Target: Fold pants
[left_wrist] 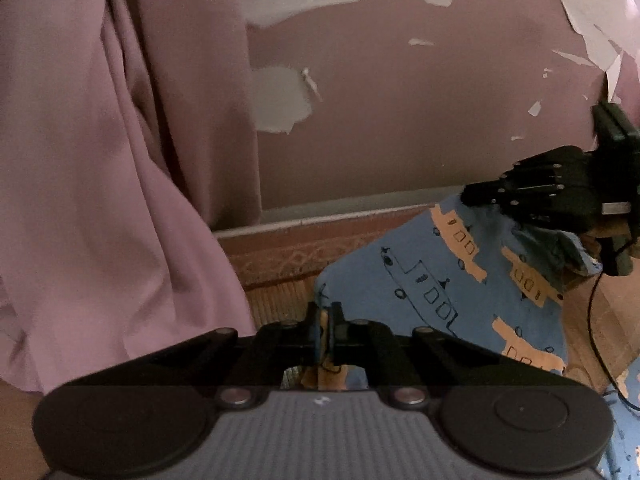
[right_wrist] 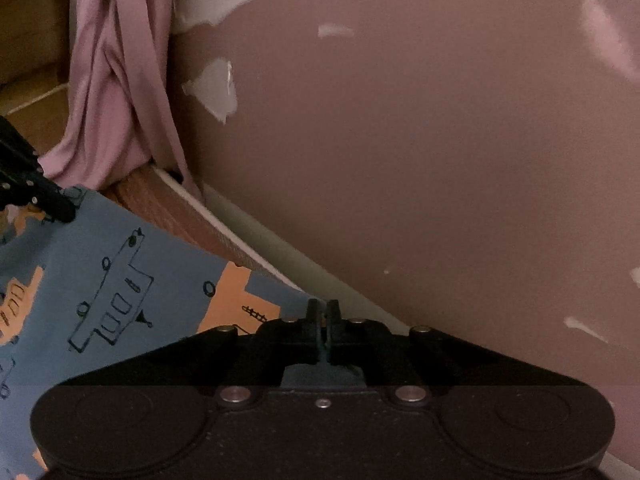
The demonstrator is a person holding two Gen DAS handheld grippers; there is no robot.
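Note:
The pants point(left_wrist: 432, 292) are blue cloth with orange patches and dark line drawings, held up off the floor between the two grippers. My left gripper point(left_wrist: 325, 320) is shut on one edge of the cloth, which shows pinched between its fingers. In the left wrist view the right gripper point(left_wrist: 476, 194) grips the far upper corner. In the right wrist view the pants point(right_wrist: 120, 280) spread to the left and my right gripper point(right_wrist: 323, 316) is shut on their edge. The left gripper point(right_wrist: 64, 210) shows at the far left, holding the other corner.
A pink curtain point(left_wrist: 100, 180) hangs at the left, close to the left gripper. A mauve wall point(right_wrist: 400, 140) with peeling paint stands right ahead. A patterned skirting point(left_wrist: 288, 252) runs along its foot above a wooden floor point(left_wrist: 272, 300). A black cable point(left_wrist: 592, 320) dangles under the right gripper.

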